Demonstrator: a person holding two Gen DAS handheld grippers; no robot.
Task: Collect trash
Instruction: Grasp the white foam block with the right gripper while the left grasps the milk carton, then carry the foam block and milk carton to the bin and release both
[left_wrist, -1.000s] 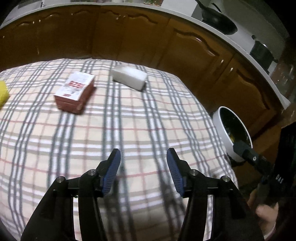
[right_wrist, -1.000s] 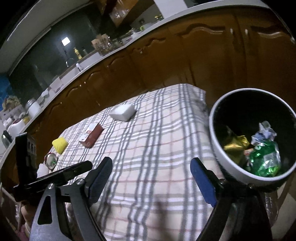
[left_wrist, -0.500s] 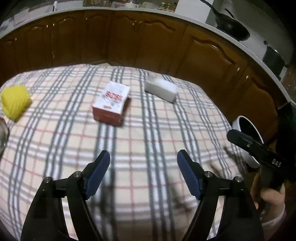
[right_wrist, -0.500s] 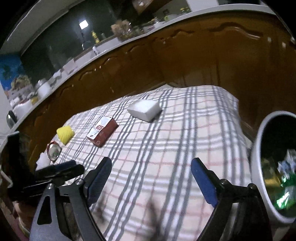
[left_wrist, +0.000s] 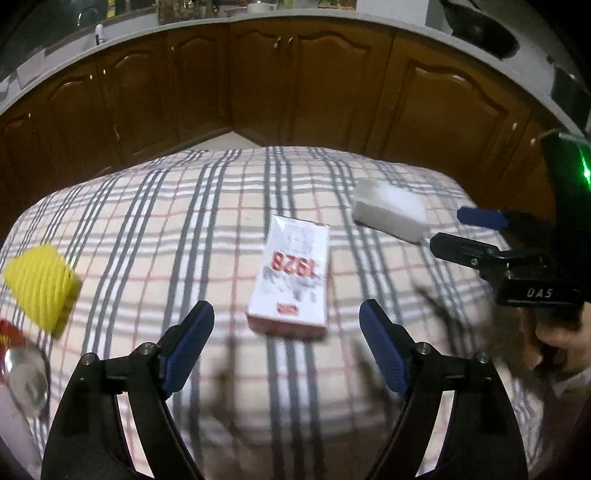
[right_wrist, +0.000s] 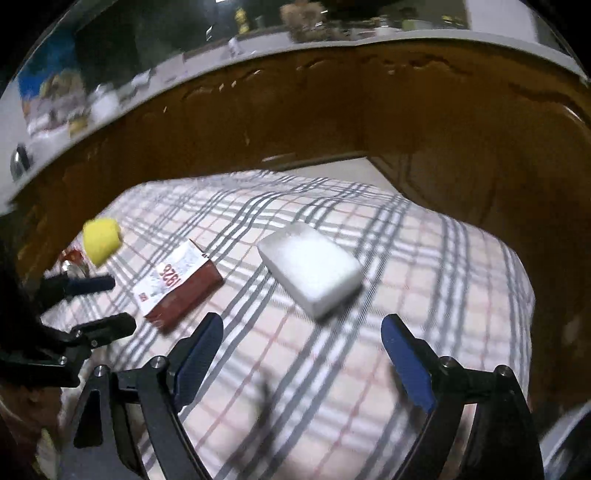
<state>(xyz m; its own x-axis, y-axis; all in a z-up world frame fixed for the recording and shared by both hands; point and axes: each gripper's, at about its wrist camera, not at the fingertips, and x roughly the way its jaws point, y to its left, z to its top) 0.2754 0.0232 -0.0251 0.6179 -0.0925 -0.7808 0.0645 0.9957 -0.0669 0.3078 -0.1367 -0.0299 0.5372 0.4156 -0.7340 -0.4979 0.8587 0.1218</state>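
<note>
left wrist view: left tool (left_wrist: 286, 341) opening, empty, over the red-and-white box (left_wrist: 291, 275); right tool (right_wrist: 301, 356) wide; both could collide.

The left gripper (left_wrist: 286, 325) is above the checked tablecloth (left_wrist: 155, 221), and its jaws are opening with nothing between them. The red and white box (left_wrist: 291, 280), with 1928 printed on it, lies flat on the cloth just beyond the blue fingertips (left_wrist: 195, 325). Right of the box and further back is a white block (left_wrist: 388, 212). Far left of the box is a yellow object (left_wrist: 42, 284). The right gripper (left_wrist: 458, 229) enters right of the box, near the white block. Behind the box stand brown cabinets (left_wrist: 295, 81).
</note>
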